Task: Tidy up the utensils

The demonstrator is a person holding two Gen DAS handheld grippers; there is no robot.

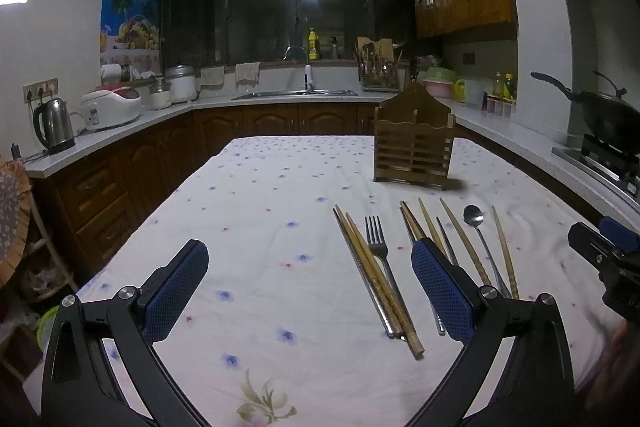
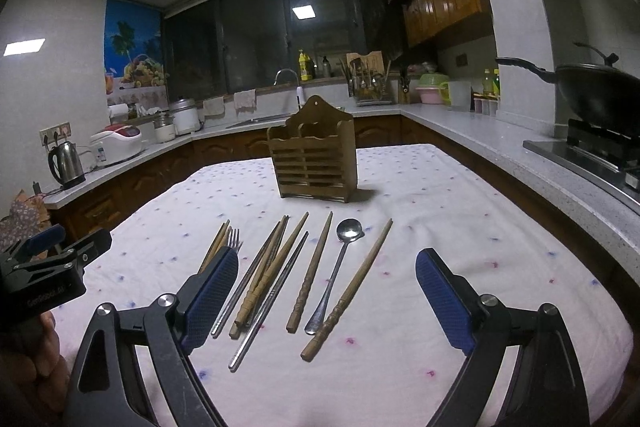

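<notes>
Both grippers hover low over a worktop (image 2: 440, 187) covered in a white cloth with small flowers, and both are spread wide with nothing between their blue-padded fingers (image 1: 180, 291). The left gripper (image 1: 310, 291) sits to the left of the utensils, its right finger overlapping the view of some of them; the right gripper (image 2: 326, 291) faces them more squarely. The utensils lie side by side in a loose row near the front edge: several wooden chopsticks (image 2: 348, 291), what look like a few metal chopsticks (image 2: 272, 299) among them, a fork (image 1: 378, 243) and a long-handled spoon (image 2: 344, 247). Behind them, well apart, a slatted wooden utensil holder (image 2: 314, 163) stands upright on the cloth, its compartments seemingly empty, though the dim light makes that hard to confirm
</notes>
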